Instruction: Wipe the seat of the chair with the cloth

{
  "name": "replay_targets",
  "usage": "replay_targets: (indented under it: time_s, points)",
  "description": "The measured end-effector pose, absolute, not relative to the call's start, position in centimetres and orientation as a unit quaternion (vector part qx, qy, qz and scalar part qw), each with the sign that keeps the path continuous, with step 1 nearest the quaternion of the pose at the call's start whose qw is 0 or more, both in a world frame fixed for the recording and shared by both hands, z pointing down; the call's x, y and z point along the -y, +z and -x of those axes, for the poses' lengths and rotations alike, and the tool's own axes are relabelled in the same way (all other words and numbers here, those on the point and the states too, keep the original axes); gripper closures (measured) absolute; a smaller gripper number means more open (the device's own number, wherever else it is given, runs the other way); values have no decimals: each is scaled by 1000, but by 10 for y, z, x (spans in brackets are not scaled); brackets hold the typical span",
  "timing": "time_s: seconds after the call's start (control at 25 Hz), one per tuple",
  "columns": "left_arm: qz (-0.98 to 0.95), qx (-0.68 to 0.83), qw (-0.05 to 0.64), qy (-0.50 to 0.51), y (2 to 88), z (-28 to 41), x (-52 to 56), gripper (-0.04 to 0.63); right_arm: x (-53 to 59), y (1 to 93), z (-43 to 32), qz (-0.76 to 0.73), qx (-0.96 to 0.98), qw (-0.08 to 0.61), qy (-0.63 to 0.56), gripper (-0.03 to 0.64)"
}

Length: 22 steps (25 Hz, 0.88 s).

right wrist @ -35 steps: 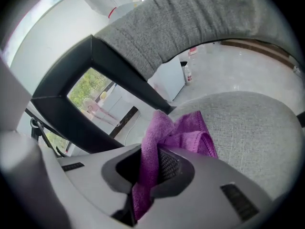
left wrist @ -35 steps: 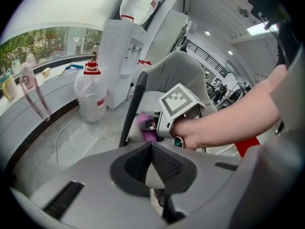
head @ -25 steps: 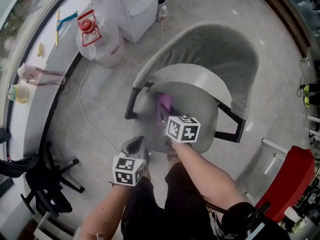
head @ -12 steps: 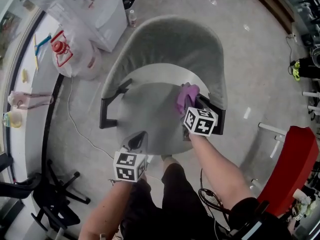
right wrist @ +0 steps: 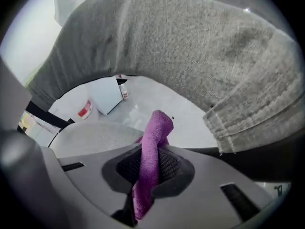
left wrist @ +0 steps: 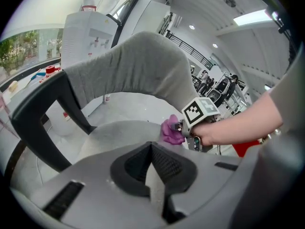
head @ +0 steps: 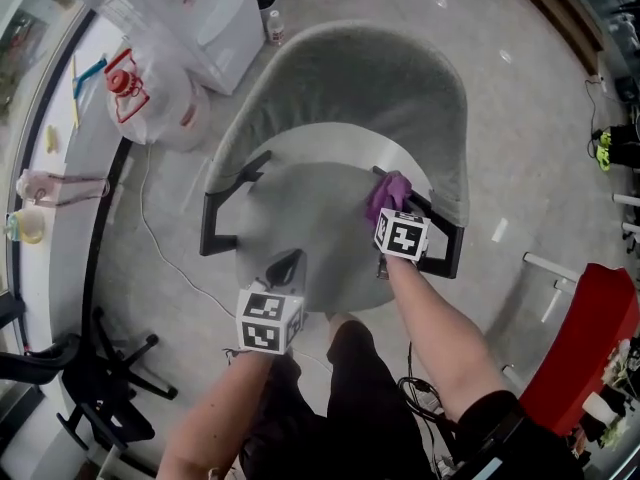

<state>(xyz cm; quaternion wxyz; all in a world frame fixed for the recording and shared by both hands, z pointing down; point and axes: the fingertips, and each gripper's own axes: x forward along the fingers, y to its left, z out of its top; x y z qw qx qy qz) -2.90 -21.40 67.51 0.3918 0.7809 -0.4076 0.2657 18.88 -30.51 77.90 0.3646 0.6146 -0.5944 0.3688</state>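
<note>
Presently the right tool (right wrist: 151,168) was clamped on the purple cloth (right wrist: 153,137) — a bunched fold stood out past the jaws. The cloth sat at the right rear of the seat (head: 300,223), just beside the black armrest (head: 447,243) and below the grey backrest (head: 365,73); it appeared to touch the seat. The left tool (left wrist: 151,159) hovered over the seat's front edge, jaws together on nothing. Judgement: the cloth looked light, soft and limp, likely to bunch and drag rather than slide — best held across its gathered middle, leaving a wad free to press flat.
</note>
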Motion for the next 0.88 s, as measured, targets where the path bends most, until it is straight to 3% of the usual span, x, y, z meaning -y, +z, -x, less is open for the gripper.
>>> replay_targets:
  time_s: [0.24, 0.88]
  points:
    - [-768, 428, 398, 262, 688, 53, 214, 591, 315, 801, -158, -590, 610, 366, 381, 572]
    - [-735, 476, 417, 243, 708, 125, 188, 591, 328, 808, 32, -453, 724, 325, 406, 572]
